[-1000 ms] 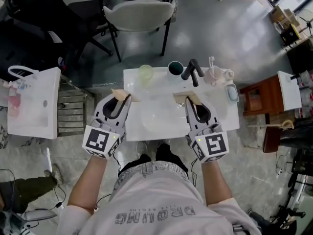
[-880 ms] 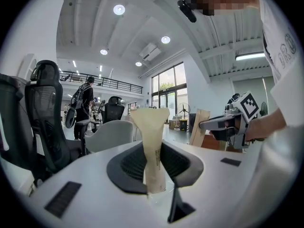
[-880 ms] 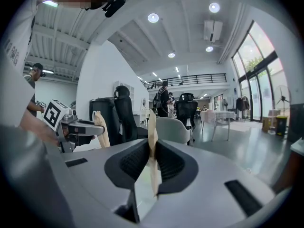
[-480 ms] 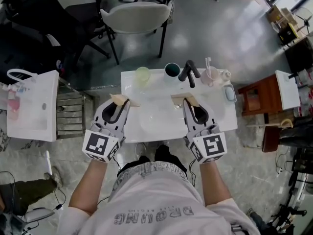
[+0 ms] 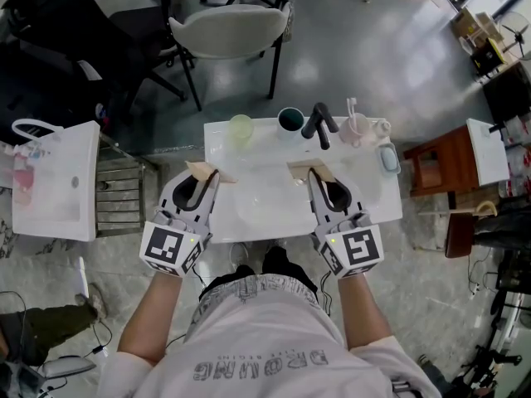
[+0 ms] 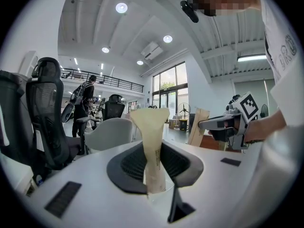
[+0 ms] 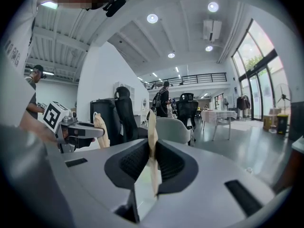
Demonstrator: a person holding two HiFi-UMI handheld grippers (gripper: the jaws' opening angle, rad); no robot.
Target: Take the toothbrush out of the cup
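Left gripper (image 5: pixel 202 171), right gripper (image 5: pixel 304 169): jaws were together, empty.
Toothbrush (image 5: pixel 352 109) stood in cup (image 5: pixel 360 129), surface's (image 5: pixel 382 199) far edge; unopened jaws could topple it.

Basin (image 5: pixel 265 199) open in front, black faucet (image 5: pixel 319 123) just left of pink cup (image 5: pixel 359 129)

a white washbasin surface (image 5: pixel 377 199) carries a black faucet (image 5: pixel 319 124) at its far edge, with a pale green tumbler (image 5: pixel 241 128) and a dark teal mug (image 5: pixel 291 119) to the faucet's left and a small blue-grey dish (image 5: pixel 391 157) near the right end. beyond stands a grey shell chair (image 5: pixel 231 25); a brown wooden side table (image 5: pixel 437 162) sits at right, a white cabinet (image 5: pixel 51 181) at left.
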